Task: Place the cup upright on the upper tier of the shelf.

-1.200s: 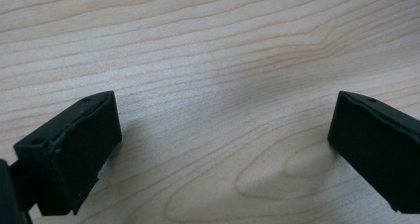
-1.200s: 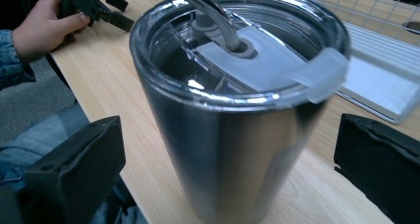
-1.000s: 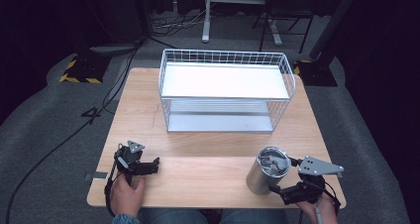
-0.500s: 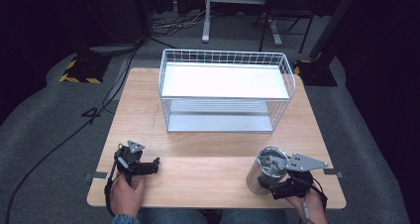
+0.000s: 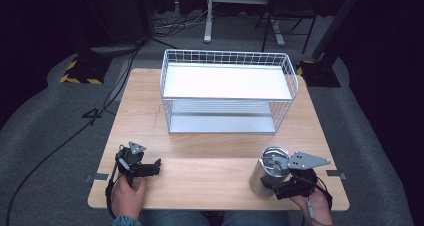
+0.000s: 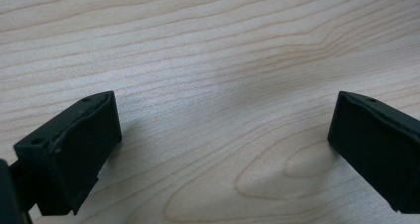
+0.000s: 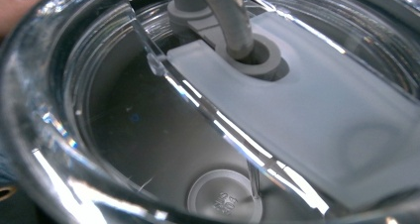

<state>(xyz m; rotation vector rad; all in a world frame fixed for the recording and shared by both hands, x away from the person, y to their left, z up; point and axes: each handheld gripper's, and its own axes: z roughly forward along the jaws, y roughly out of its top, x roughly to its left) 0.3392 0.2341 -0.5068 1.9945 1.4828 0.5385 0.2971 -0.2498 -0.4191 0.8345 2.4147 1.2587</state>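
Observation:
A steel tumbler point(image 5: 266, 172) with a clear lid stands upright near the front right of the wooden table point(image 5: 210, 178). My right gripper point(image 5: 274, 184) sits against its right side and is shut on it; its jaws have just been closing with the tumbler between them. The right gripper view looks down at close range on the clear lid point(image 7: 307, 115) and its grey slider point(image 7: 233, 40). At the front left, my left gripper point(image 5: 154, 167) lies low on the table, held by a hand. Its two black jaws stand wide open over bare wood point(image 6: 223, 144).
A white wire basket point(image 5: 227, 99) with a white floor stands across the back middle of the table. Bare wood lies between the two grippers. Dark floor, cables and stands surround the table.
The right gripper has shifted left onto the tumbler, so its grey plate now overlaps the lid. The left gripper has stayed where it was.

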